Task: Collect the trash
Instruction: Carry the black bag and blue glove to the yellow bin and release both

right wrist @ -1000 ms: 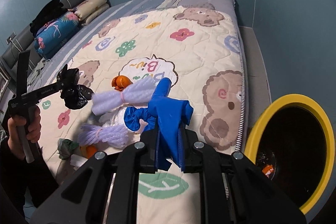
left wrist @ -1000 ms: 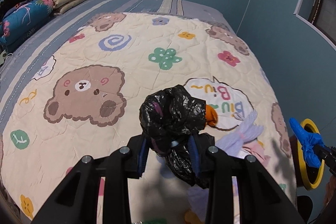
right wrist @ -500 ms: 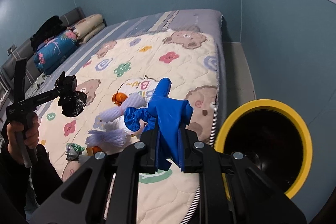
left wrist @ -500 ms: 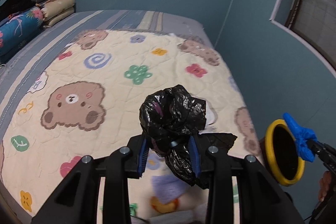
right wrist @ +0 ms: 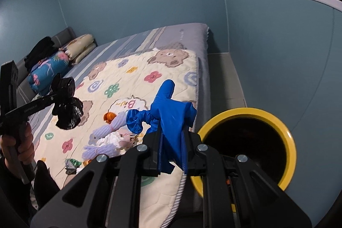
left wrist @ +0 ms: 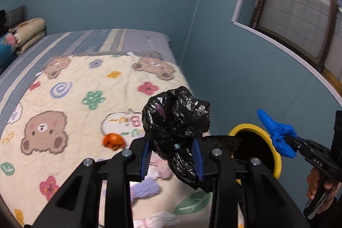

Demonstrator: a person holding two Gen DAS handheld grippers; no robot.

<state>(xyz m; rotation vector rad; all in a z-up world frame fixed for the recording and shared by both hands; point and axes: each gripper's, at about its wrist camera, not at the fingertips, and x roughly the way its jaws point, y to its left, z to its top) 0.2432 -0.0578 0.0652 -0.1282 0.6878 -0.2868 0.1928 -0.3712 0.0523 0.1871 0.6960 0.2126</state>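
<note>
Our left gripper [left wrist: 173,155] holds a crumpled black plastic bag [left wrist: 175,116] above the quilt [left wrist: 70,121]; our right gripper [right wrist: 172,151] is clamped on a blue bag [right wrist: 171,112] near the yellow bin [right wrist: 286,131]; both seem light, soft and slippery (grip the bunched middle).

Quilt [left wrist: 70,112], ahead of and below both tools: white speech-bubble patch [right wrist: 128,105] with coloured letters "Biu~", a second "Biu" line under it partly cut off in the left wrist view by the black bag. Green round patches nearer the tools with a single letter-like mark, not readable. Small printed marks on the grey sheet [right wrist: 181,33] at the far end, too small. Embossed lettering on the other tool's arm in each view, illegible.
</note>
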